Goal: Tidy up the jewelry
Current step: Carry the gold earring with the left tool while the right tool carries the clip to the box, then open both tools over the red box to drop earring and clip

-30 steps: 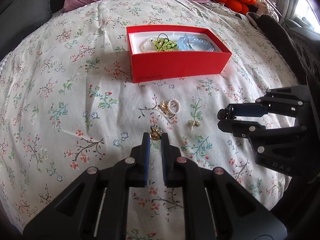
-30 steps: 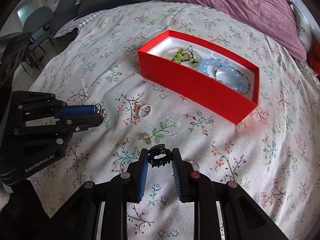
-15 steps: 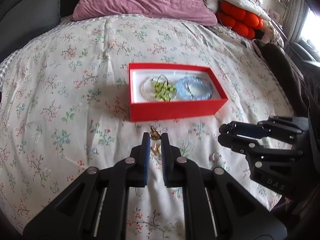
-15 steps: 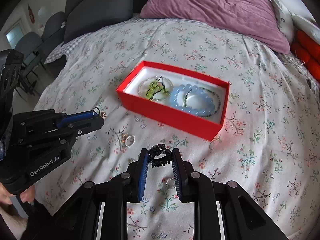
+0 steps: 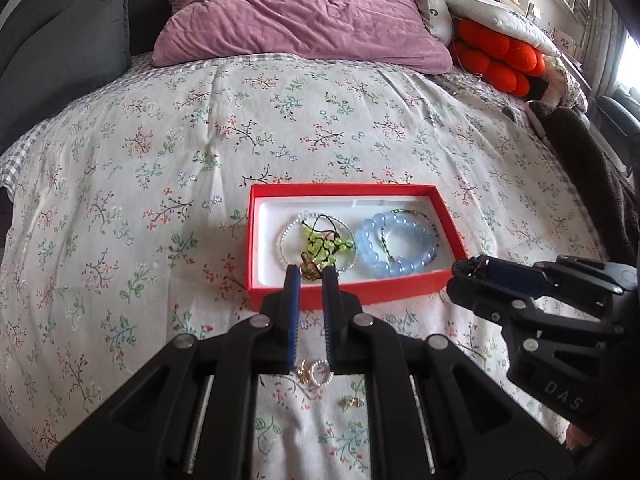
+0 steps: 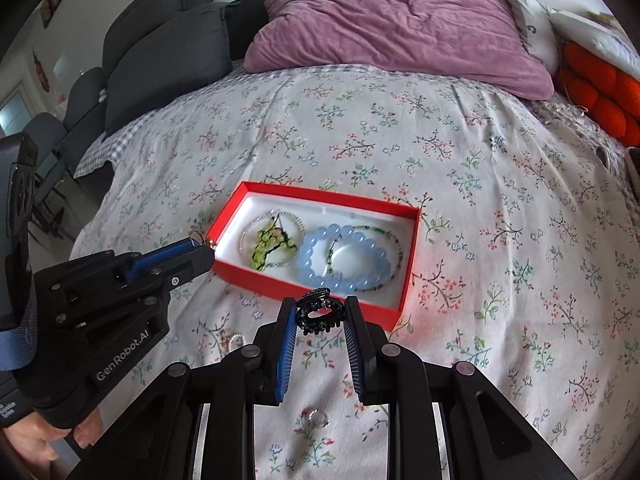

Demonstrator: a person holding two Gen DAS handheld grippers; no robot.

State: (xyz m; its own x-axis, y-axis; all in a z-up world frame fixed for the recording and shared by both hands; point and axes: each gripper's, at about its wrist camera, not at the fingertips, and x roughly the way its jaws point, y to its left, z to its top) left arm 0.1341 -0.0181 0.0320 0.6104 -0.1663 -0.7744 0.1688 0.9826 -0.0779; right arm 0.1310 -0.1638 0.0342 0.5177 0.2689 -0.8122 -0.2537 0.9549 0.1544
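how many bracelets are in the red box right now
3: a clear beaded bracelet with green beads at the left, a pale blue beaded bracelet at the right, a thin dark one under it. More may be hidden.

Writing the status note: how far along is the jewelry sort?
Done: pale blue bead bracelet and green bead bracelet lie in the red box. In hand: left gripper pinches a gold earring; right gripper holds a black hair claw. Left: pearl hoop, small gold piece, clear ring on the floral bedspread.
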